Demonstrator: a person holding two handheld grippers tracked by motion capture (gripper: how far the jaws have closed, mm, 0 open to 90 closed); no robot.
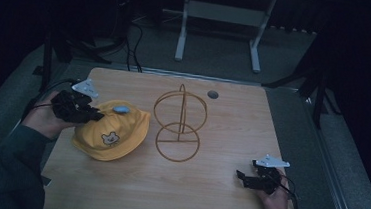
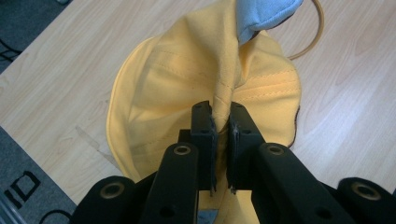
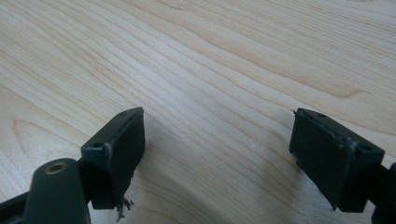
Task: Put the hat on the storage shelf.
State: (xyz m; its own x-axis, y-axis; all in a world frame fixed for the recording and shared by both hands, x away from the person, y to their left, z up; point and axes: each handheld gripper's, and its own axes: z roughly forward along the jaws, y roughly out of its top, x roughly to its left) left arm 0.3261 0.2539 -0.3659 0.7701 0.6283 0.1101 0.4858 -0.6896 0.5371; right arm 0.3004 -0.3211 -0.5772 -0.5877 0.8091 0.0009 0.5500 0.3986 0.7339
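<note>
Yellow cotton bucket hat [image 2: 187, 88] pinched by a fold in my left gripper [image 2: 222, 123], ready for lifting toward the wire stand [image 1: 179, 124] ahead; my right gripper [image 3: 217, 154] rests agape, empty.

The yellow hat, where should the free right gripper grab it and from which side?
Grip the soft brim of the yellow hat on its right edge, coming in from the right, opposite the left gripper, whose fingers already pinch a fold. That edge lies flat and thin, probably easy to pinch. The open right gripper has bare table between.
</note>
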